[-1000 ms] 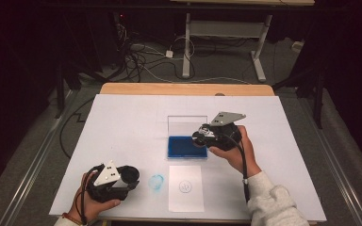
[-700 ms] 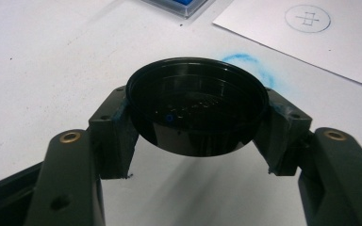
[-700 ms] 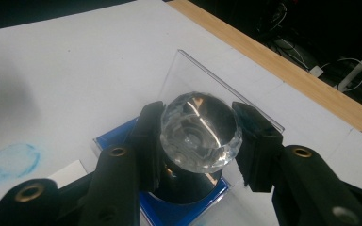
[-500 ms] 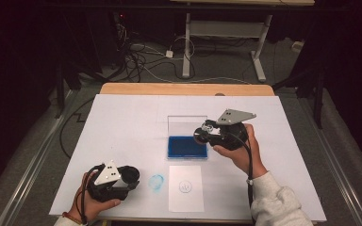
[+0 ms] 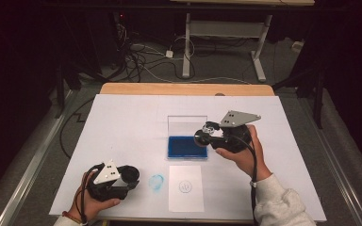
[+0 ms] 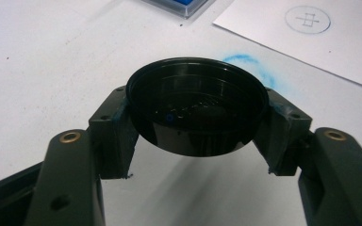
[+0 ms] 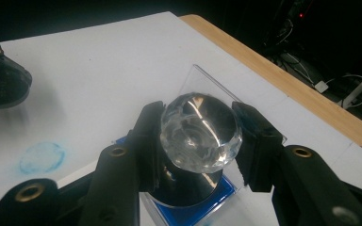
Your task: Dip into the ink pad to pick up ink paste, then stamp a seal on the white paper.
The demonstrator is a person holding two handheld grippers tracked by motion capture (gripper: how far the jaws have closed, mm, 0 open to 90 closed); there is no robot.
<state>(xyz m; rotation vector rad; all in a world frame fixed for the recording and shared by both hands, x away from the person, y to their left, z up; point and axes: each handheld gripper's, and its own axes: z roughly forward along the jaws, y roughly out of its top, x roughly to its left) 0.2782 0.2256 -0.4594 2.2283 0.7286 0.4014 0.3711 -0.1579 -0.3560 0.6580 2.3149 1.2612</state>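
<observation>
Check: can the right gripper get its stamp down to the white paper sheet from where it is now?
Probably yes. The right gripper holds the clear-handled stamp over the blue ink pad; the white paper sheet lies just in front of it, nothing between. The left gripper sits off to the side.

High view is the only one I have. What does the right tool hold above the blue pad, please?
Observer: The right tool is shut on a stamp with a clear, glass-like knob.
Operator: And the dark thing in the left tool?
Observer: The left tool is shut on a round black cap, its hollow side facing the camera.
Operator: What is printed on the paper?
Observer: The paper carries a thin blue circle with a small crossed box inside.
</observation>
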